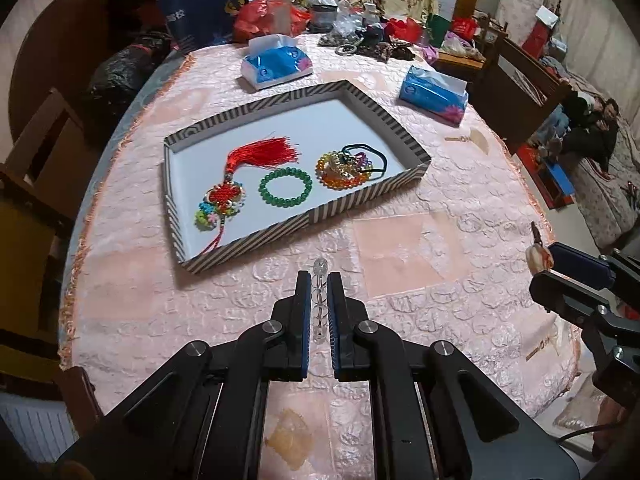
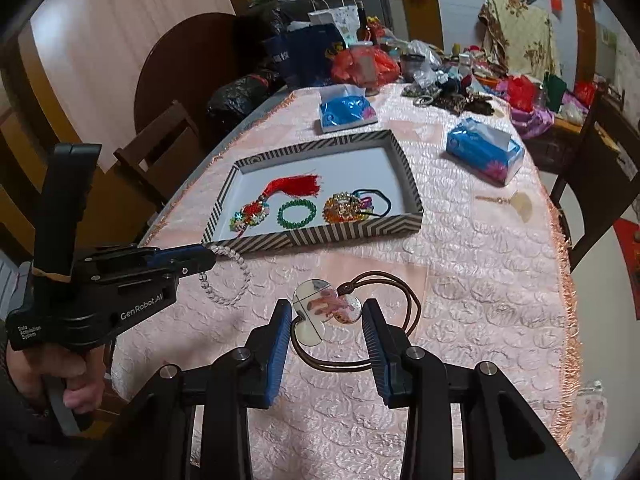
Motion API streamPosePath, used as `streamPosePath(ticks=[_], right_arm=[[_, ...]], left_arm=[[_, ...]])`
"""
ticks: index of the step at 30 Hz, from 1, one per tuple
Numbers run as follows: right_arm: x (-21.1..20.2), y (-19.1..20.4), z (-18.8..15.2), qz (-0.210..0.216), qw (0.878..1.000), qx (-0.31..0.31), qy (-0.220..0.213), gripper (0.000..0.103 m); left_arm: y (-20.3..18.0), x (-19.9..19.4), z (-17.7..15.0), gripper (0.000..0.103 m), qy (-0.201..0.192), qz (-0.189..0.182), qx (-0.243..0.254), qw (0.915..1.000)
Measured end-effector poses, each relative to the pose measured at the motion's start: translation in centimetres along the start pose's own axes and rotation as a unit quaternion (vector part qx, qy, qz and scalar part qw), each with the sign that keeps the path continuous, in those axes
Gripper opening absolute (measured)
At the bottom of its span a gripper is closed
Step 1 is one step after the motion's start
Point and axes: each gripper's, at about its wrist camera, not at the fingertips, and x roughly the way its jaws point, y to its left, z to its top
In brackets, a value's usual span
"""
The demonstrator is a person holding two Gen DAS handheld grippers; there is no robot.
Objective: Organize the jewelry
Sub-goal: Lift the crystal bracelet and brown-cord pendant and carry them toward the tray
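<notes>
Pinching clear bead bracelet point(image 1: 320, 300) in left tongs point(image 1: 319, 280), pendant point(image 2: 324, 308) between spread right tongs point(image 2: 326, 312)

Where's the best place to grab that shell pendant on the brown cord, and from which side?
Grip the shell pendant across its flat lobes, coming from the near side as the right claw already does, fingers straddling it. It lies flat on the tablecloth; the brown cord loops loosely, so it would probably slip.

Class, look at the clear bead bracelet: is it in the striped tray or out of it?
Out. The clear bead bracelet hangs from the shut left gripper, outside the striped tray.
</notes>
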Motion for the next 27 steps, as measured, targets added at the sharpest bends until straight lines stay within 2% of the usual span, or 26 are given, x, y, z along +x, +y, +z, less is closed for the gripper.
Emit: streamPosePath(ticks=[18,23,27], right_arm=[[-0.7,0.5,0.0,0.01,1.0,-0.018,-0.009,0.035],[-0.7,0.0,-0.1,0.01,1.0,-0.018,-0.009,0.035],[-0.7,-0.5,-0.1,0.008,1.0,-0.015,-0.007,0.035]], left_arm=[[-0.3,-1.5,-0.4,0.006,-0.015,0.034,-0.008,0.9993],[-1.1,-1.8,-0.3,0.006,-0.037,0.064,0.003,0.9973],[-1.3,-1.8,0.0,0.006,-0.044,0.071,0.002,0.9965]])
